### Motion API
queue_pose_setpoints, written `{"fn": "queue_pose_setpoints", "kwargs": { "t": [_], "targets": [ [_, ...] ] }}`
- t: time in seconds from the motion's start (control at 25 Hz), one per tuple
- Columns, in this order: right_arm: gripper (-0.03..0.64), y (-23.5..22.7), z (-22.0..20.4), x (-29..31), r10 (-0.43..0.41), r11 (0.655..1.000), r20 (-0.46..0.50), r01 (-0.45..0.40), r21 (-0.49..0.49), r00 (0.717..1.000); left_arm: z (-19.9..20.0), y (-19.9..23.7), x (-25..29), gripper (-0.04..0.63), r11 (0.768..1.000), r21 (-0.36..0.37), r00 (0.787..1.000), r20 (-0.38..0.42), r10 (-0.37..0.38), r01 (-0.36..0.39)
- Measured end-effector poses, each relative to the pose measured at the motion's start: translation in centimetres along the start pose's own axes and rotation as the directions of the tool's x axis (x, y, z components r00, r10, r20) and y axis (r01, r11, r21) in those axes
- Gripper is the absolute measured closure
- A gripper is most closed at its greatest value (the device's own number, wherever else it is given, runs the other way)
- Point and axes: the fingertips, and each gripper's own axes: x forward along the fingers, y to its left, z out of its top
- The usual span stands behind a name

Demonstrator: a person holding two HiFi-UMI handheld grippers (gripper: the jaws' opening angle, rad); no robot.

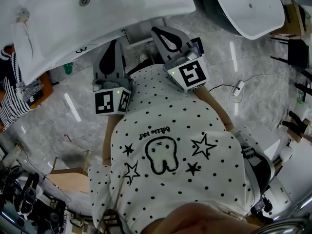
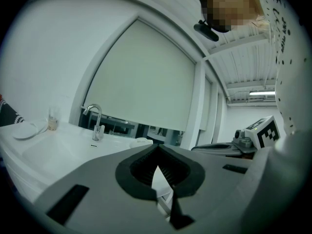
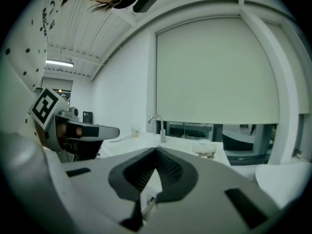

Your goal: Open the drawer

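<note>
Both grippers are held close to a person's dotted white shirt (image 1: 165, 145), pointing at a white sink counter (image 1: 112, 18). My left gripper (image 1: 115, 44) is shut with nothing in it; in its own view the jaws (image 2: 157, 147) meet at the tip. To its right, my right gripper (image 1: 156, 30) is also shut and empty, tips together (image 3: 157, 150). A strip of white cabinet front (image 1: 141, 37) shows under the counter's edge, just beyond both tips. I cannot make out a drawer handle. Neither gripper touches anything.
A faucet (image 2: 95, 120) stands on the counter, with a small dish (image 2: 22, 130) to its left. A second white basin (image 1: 248, 9) sits at the top right. A person in striped clothing (image 1: 9, 96) stands left. A cable and power strip (image 1: 238, 88) lie on the marble floor.
</note>
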Motion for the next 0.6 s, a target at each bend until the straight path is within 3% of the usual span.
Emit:
{"fn": "queue_pose_setpoints", "kwargs": {
  "t": [0.6],
  "targets": [
    [0.603,0.53,0.01,0.14,0.025,1.000,-0.011,-0.025,-0.011,1.000,0.07,0.39,-0.44,0.591,0.999,-0.022,1.000,0.013,0.025,-0.025]
  ]
}}
